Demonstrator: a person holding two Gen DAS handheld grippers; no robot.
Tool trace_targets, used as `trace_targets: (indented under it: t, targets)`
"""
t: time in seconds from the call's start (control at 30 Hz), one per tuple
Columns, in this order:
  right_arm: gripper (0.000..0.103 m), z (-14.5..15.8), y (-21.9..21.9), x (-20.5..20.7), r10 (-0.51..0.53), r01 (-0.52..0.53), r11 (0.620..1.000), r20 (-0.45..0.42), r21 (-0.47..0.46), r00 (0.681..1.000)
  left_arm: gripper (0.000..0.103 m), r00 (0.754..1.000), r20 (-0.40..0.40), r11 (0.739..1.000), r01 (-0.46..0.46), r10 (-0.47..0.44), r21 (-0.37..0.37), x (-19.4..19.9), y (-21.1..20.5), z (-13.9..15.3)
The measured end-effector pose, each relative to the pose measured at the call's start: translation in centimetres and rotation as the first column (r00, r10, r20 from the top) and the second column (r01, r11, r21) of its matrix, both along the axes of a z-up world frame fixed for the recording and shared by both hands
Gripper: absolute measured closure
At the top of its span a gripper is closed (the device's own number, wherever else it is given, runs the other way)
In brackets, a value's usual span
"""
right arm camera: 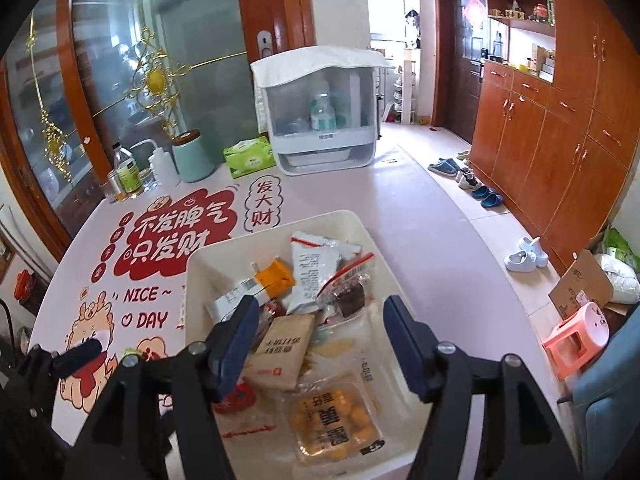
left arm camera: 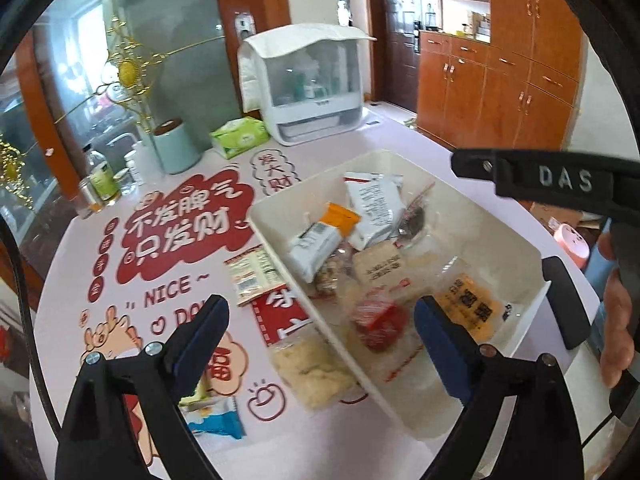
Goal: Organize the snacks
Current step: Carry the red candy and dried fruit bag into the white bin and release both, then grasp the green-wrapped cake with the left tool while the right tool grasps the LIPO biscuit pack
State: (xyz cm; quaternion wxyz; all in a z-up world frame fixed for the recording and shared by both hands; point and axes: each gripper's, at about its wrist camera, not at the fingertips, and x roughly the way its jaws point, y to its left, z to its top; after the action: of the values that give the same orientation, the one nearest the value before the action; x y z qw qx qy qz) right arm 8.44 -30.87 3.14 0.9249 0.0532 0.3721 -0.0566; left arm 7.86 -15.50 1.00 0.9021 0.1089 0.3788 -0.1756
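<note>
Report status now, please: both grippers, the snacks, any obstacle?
Left gripper open, empty, beside bin. Right gripper open, empty, over bin. Three snack packets outside: yellow one nearest wall. Nothing blocks.

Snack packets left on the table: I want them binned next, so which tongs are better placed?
Left. The left tongs hang open beside the pale packet outside the bin; the right tongs are open over the bin's contents.
</note>
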Motion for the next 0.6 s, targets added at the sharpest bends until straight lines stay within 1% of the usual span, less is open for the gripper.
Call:
trace_targets:
  t: [0.17,0.33,0.47,0.6]
  targets:
    - [0.038,0.0,1.7,-0.7,0.050,-0.050,0.999,0.000,0.020,0.999,0.010,0.998,0.014,0.998,-0.060,0.060,-0.001,-0.3,2.2,0.2]
    - [0.038,0.0,3.6,-1.5,0.104,-0.104,0.993,0.012,0.048,0.995,0.010,0.990,0.035,0.990,-0.138,0.138,-0.005,-0.8,5.3,0.1]
    - [0.038,-0.4,5.5,-1.7,0.147,-0.148,0.987,0.010,0.060,0.989,0.010,0.977,0.041,0.978,-0.209,0.209,0.001,-1.2,7.8,-0.6]
    - [0.038,-1.2,7.8,-1.8,0.203,-0.202,0.974,0.004,0.101,0.979,0.009,0.956,0.058,0.957,-0.289,0.286,0.034,-1.6,10.3,-1.6]
